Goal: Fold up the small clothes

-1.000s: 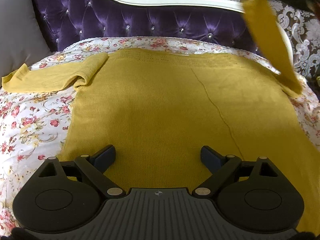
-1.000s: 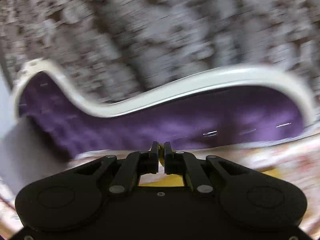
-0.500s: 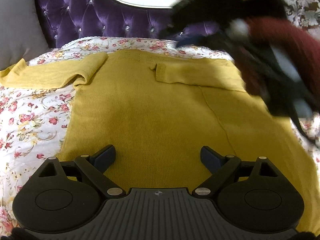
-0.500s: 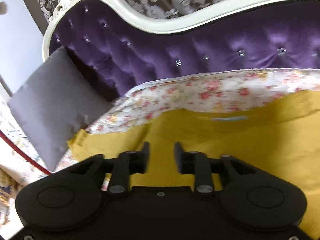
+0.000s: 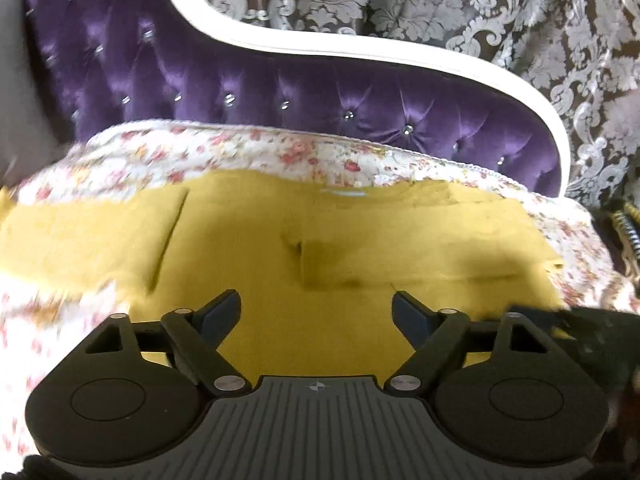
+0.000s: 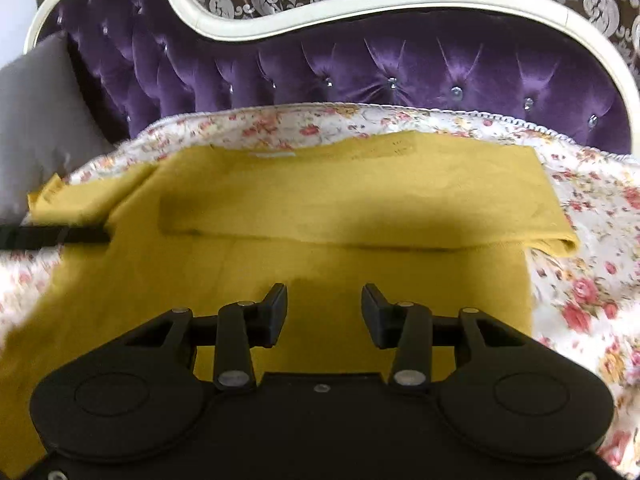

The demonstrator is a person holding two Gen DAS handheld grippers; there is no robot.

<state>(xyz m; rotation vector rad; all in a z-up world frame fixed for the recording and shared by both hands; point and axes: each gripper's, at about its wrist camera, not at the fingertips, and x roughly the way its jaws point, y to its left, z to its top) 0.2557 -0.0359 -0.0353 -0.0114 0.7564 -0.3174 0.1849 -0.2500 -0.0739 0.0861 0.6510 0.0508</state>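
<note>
The mustard sweater (image 6: 320, 264) is laid flat on the floral bedspread (image 6: 592, 280) up near its headboard-side edge, right sleeve folded across the chest, with nothing gripped by the closing left gripper (image 5: 316, 312) or the opening right gripper (image 6: 324, 312).

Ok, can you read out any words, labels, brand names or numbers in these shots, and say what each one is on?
No readable text anywhere.
Neck label inside the mustard sweater: pale strip, too small and blurred to read.
Left gripper body: a small round crosshair emblem, no letters.
</note>
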